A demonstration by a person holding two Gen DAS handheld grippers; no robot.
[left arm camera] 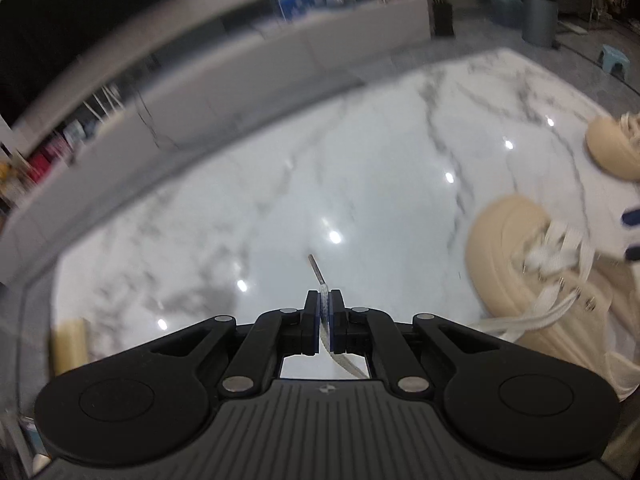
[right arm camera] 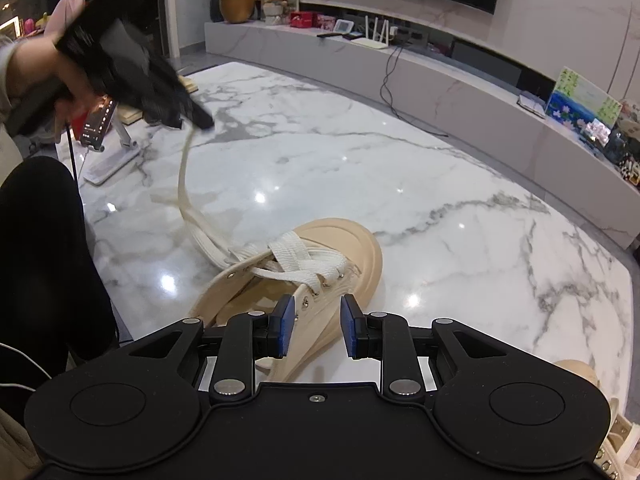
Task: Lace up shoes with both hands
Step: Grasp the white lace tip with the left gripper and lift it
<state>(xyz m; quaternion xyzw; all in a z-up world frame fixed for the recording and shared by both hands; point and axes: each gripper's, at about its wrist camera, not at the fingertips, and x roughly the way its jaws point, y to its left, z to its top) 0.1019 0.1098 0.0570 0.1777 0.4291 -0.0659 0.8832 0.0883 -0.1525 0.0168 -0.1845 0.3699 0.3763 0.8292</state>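
A beige shoe (right arm camera: 320, 256) lies on the white marble table (right arm camera: 440, 208), white lace (right arm camera: 296, 258) crossed over its lower eyelets. My right gripper (right arm camera: 318, 320) straddles the shoe's near side wall, which fills the gap between its blue pads (right arm camera: 286, 320). My left gripper (left arm camera: 325, 294) is shut on the lace's free end, and the aglet (left arm camera: 314, 268) sticks out past its tips. In the right wrist view the left gripper (right arm camera: 192, 118) is blurred, raised high at the left, with the lace (right arm camera: 182, 184) running up to it from the shoe. That shoe (left arm camera: 520, 264) sits at the right of the left wrist view.
A second beige shoe (left arm camera: 616, 148) lies further right, also seen as a shoe (right arm camera: 576, 372) beside my right gripper. A phone on a stand (right arm camera: 100, 120) stands at the table's left edge. A person's dark-clothed knee (right arm camera: 40, 260) is at the left. A long console (right arm camera: 440, 72) runs behind the table.
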